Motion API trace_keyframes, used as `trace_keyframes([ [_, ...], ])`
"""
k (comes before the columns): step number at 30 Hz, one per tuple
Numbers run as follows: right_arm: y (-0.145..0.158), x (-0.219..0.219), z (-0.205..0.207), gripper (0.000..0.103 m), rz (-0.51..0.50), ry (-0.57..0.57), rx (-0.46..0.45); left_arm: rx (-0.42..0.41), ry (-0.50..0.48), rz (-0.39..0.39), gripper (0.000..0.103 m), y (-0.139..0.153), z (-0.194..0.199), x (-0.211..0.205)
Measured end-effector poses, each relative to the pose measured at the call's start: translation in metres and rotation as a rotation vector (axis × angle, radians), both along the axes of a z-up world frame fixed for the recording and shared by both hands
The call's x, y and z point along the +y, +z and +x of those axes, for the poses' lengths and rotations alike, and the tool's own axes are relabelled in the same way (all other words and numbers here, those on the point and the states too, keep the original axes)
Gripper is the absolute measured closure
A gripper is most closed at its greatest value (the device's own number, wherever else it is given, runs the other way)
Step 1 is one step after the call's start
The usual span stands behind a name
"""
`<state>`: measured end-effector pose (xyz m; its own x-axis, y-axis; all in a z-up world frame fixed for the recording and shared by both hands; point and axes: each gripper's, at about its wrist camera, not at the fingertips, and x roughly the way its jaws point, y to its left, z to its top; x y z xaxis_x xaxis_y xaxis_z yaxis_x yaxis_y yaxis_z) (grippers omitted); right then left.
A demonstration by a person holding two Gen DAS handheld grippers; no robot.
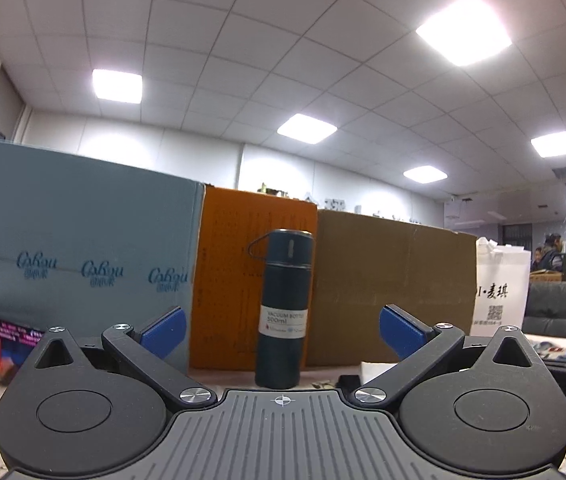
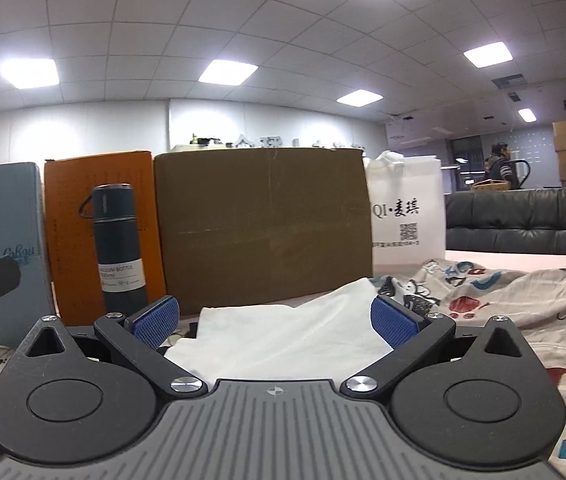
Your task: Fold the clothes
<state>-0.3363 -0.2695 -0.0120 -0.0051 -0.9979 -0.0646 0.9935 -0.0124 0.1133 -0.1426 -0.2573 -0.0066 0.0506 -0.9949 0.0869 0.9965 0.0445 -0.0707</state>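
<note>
Clearly both wait spread wide and empty: the left tool (image 1: 281,330) faces a vacuum bottle (image 1: 283,312), while the right tool (image 2: 275,320) frames the white garment (image 2: 283,340) on the bench; I'd pinch a hem corner first.

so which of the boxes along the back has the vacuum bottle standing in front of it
The orange box, standing between the blue-grey Cokou box and the wide brown cardboard box. The dark vacuum bottle stands right in front of it.
</note>
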Motion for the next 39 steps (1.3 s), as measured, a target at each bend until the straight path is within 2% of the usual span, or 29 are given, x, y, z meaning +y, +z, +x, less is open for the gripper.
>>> trace_keyframes([
  [5,0.001,-0.004,0.0,0.0,0.013,0.017,-0.003,0.007,0.006,0.037,0.0,0.0,0.002,-0.005],
  [13,0.001,0.006,0.001,0.0,-0.079,-0.102,0.033,-0.003,0.031,0.047,0.0,-0.001,0.002,-0.005],
  [18,0.001,0.007,0.003,0.0,-0.08,-0.06,0.047,-0.012,0.024,0.045,0.0,-0.002,0.001,-0.005],
  [39,0.001,0.008,0.005,0.0,-0.091,-0.127,0.062,-0.021,0.028,0.038,0.0,-0.001,0.0,-0.003],
])
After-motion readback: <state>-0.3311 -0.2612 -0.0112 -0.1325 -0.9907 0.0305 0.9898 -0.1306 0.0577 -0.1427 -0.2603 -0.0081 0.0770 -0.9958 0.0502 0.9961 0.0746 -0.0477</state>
